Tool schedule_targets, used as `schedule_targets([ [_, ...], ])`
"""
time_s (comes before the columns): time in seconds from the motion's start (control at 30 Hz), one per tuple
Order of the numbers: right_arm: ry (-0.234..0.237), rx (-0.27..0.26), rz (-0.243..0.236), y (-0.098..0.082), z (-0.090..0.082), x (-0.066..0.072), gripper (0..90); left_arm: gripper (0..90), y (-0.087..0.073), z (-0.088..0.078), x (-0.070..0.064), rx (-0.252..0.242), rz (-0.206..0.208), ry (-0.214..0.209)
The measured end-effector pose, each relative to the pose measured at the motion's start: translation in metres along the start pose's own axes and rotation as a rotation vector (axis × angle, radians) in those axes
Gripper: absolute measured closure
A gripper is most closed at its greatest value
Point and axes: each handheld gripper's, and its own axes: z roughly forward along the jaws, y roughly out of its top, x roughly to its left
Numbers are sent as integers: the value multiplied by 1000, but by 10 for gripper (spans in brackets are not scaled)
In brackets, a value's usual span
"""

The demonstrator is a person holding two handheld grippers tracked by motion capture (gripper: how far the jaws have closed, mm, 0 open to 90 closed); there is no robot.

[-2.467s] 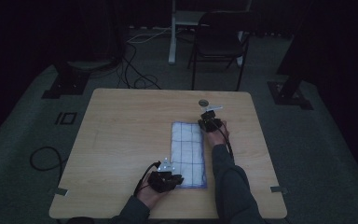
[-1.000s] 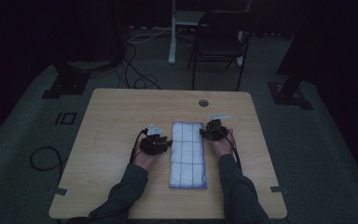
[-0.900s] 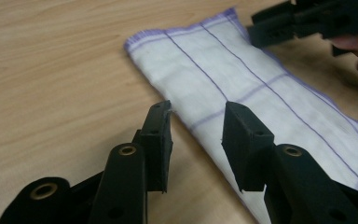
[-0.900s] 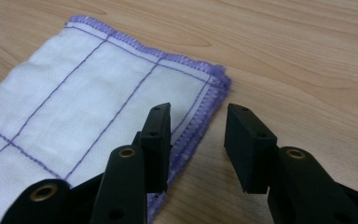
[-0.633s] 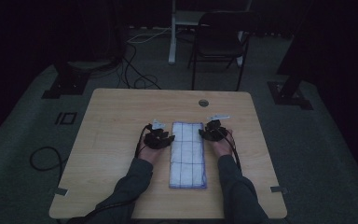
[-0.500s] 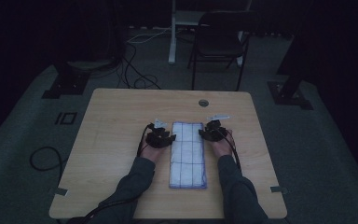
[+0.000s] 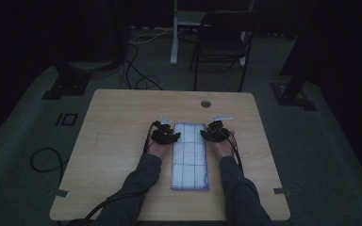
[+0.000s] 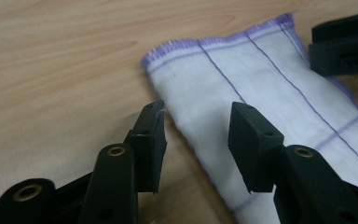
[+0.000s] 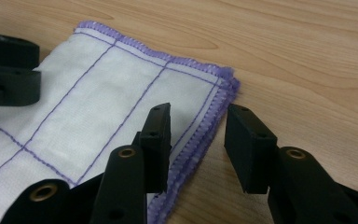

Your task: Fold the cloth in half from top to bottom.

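White cloth with thin purple grid lines and a purple stitched hem — your folded towel [image 7: 190, 156] lies flat as a long strip on the pale wooden tabletop [image 7: 118, 136], running away from you, its far end reaching between your two grippers.

Your left gripper [image 8: 196, 133] sits just beside the towel's left long edge, close to the far left corner. Its fingers [image 8: 150, 140] stand well apart and have just been opening; the towel's hem passes through the gap between them, yet neither pad presses on it — the left finger rests over bare wood, the right one over the white cloth. They have hold of nothing.

Your right gripper [image 9: 197, 137] mirrors it at the towel's right long edge, close to the far right corner. Its fingers [image 9: 157, 140] are likewise parted about halfway, straddling the purple hem: one finger over the cloth, the other over bare wood beside the towel. You can see a gap on both sides, so nothing is pinched there either.

From the high view both of your hands lie low on the tabletop, one on each side of the towel's far end, with dark sleeves trailing back alongside the towel's near half.
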Motion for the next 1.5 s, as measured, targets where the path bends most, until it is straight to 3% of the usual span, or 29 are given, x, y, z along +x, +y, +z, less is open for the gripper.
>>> schedule_targets([
  [0.4, -21, 2, 60, 5, 10, 0, 591, 550, 13, 14, 2, -2, 11, 86],
  [0.67, -54, 31, 19, 12, 16, 4, 579, 556, 18, 18, 2, 12, 13, 82],
  [0.77, -66, 36, -7, 13, 17, 7, 592, 574, 19, 19, -2, 34, 72, 98],
  [0.97, -52, 64, -12, 17, 18, 9, 695, 692, 21, 18, -6, 55, 70, 82],
  [1.17, -22, 66, 16, 17, 18, 11, 824, 822, 22, 19, -7, 63, 51, 54],
  [1.5, 12, 71, 53, 18, 18, 6, 863, 856, 25, 18, -2, 87, 15, 16],
])
